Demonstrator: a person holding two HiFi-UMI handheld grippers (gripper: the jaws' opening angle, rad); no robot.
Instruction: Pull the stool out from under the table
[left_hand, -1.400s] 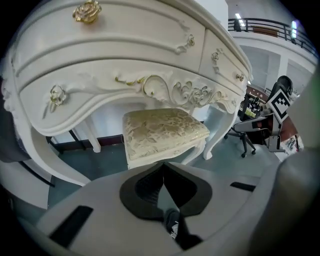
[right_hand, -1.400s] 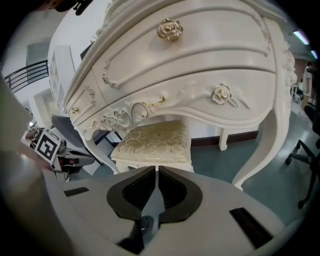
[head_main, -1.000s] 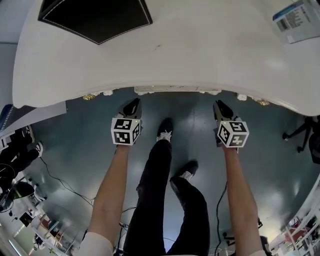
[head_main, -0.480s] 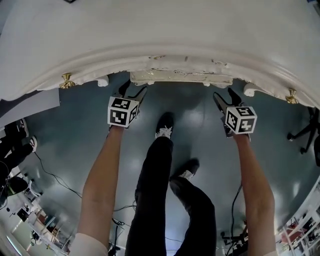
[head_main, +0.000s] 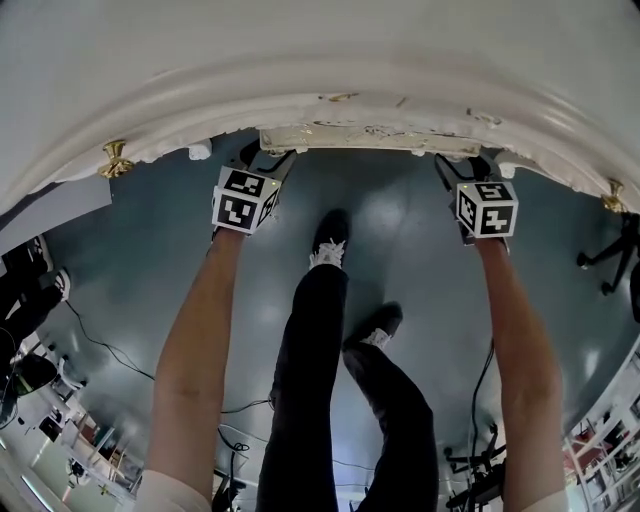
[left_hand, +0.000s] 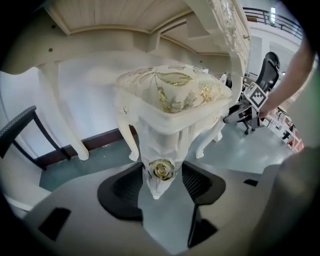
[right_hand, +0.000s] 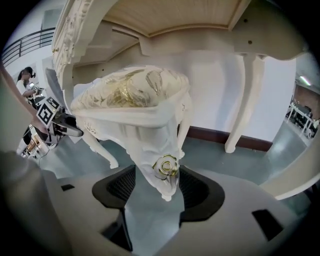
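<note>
The cream stool (head_main: 365, 137) with a gold-patterned cushion stands under the white table (head_main: 320, 50); only its carved front rail shows in the head view. My left gripper (head_main: 262, 160) is at its front left corner and my right gripper (head_main: 475, 165) at its front right corner. In the left gripper view, the corner with a gold rose (left_hand: 161, 170) sits between the left gripper's (left_hand: 160, 172) closing jaws, with a gap still showing on one side. In the right gripper view, the right gripper (right_hand: 157, 182) stands wide around the other rose corner (right_hand: 166, 167) of the stool (right_hand: 130, 95).
The table's curved legs (left_hand: 65, 120) (right_hand: 245, 100) stand behind the stool. The person's legs (head_main: 310, 380) are on the grey-green floor between my arms. A black office chair (head_main: 610, 265) is at the right, cables (head_main: 110, 350) and clutter at the lower left.
Both grippers went from shut to open and moved forward under the table edge to the stool's front corners. The head view has tilted closer to the table.
</note>
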